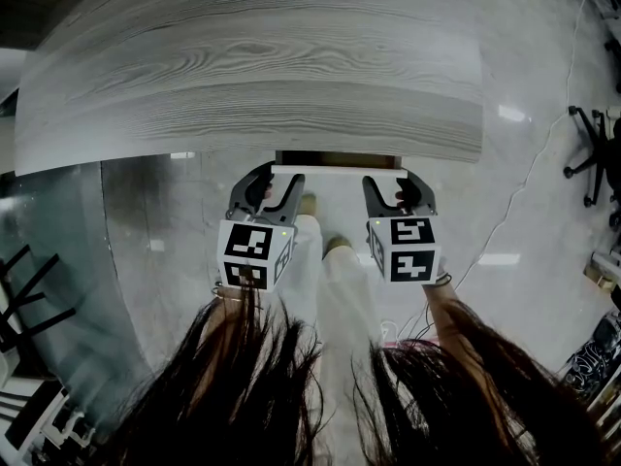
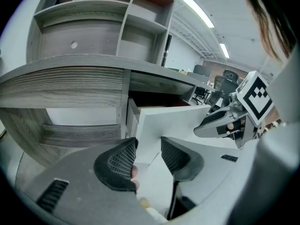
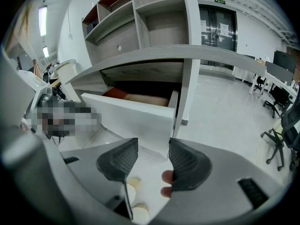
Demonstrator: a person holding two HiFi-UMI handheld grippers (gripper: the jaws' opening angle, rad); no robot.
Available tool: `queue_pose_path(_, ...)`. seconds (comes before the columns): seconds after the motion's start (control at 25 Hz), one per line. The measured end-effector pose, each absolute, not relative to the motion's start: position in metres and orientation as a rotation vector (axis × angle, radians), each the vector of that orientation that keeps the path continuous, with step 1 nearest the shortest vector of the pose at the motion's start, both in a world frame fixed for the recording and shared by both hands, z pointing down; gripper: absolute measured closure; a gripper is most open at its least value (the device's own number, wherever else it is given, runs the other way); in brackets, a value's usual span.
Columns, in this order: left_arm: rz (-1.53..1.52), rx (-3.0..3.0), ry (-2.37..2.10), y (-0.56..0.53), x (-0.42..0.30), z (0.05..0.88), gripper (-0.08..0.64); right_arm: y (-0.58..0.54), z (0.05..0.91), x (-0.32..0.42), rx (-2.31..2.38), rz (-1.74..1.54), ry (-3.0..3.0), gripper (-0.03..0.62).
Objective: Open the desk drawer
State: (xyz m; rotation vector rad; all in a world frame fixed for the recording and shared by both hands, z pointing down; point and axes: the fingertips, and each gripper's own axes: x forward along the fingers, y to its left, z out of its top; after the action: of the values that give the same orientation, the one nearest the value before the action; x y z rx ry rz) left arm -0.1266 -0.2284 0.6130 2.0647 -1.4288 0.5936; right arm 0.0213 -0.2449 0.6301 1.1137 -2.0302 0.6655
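Observation:
The grey wood-grain desk [image 1: 252, 66] curves across the top of the head view. Under its front edge the drawer [image 1: 335, 170] stands partly pulled out, white front toward me. My left gripper [image 1: 277, 178] is open at the front's left end, my right gripper [image 1: 393, 179] open at its right end. In the left gripper view the drawer front's [image 2: 173, 121] lower left corner lies between the spread jaws of the left gripper [image 2: 148, 143]. In the right gripper view the drawer front's [image 3: 131, 114] lower right corner sits between the jaws of the right gripper [image 3: 153, 144]; the brown drawer inside [image 3: 140, 97] shows.
Open shelving [image 2: 103, 27] rises behind the desk. A desk leg panel [image 3: 187, 97] stands just right of the drawer. An office chair [image 1: 594, 153] and a floor cable [image 1: 524, 192] are at the right. My white trousers and shoes [image 1: 325, 260] are below the drawer.

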Motion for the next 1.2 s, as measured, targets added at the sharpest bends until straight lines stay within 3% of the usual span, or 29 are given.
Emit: queue_pose_path(1.2, 0.618, 2.069, -1.404, -0.199, -0.12, 0.623, 0.406, -0.216, 0.642, 0.03, 1.094, 0.661, -1.996, 0.4)
